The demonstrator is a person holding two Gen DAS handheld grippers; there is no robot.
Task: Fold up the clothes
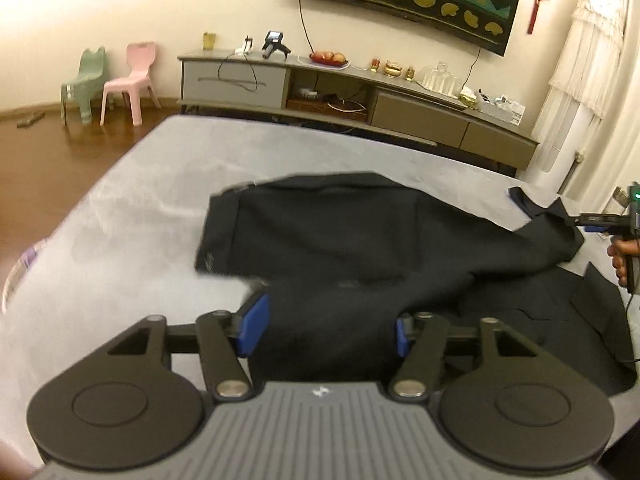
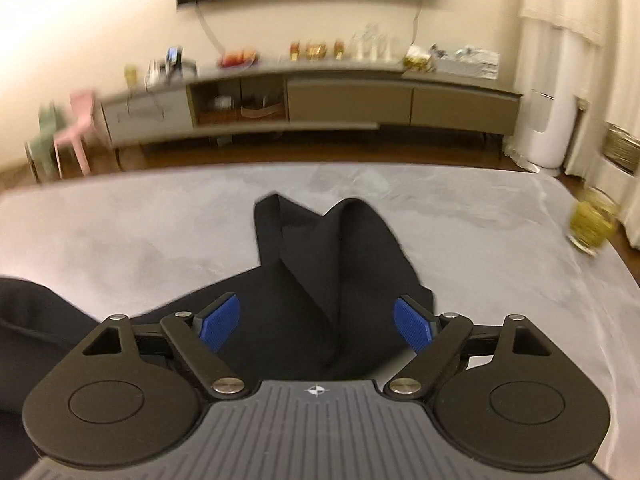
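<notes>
- Garment [image 1: 340,240], dark and limp, lies rumpled on the grey counter [image 1: 132,208], spreading from its middle toward the right edge.
- Left hand-held gripper [image 1: 328,330] hovers over the near hem, blue pads spread, nothing pinched.
- Right hand-held gripper [image 2: 318,322] is likewise spread above a peaked fold, pinching nothing.
- Judged light, soft and floppy, the cloth will sag and slide; pinching edges or corners through both layers looks surest.
- Glass [image 2: 592,226] of yellow liquid stands by the counter's right edge, a spill risk.

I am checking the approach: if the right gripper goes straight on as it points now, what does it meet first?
Most likely the black garment: its raised fold lies directly ahead of the open right gripper, before the grey surface.
</notes>
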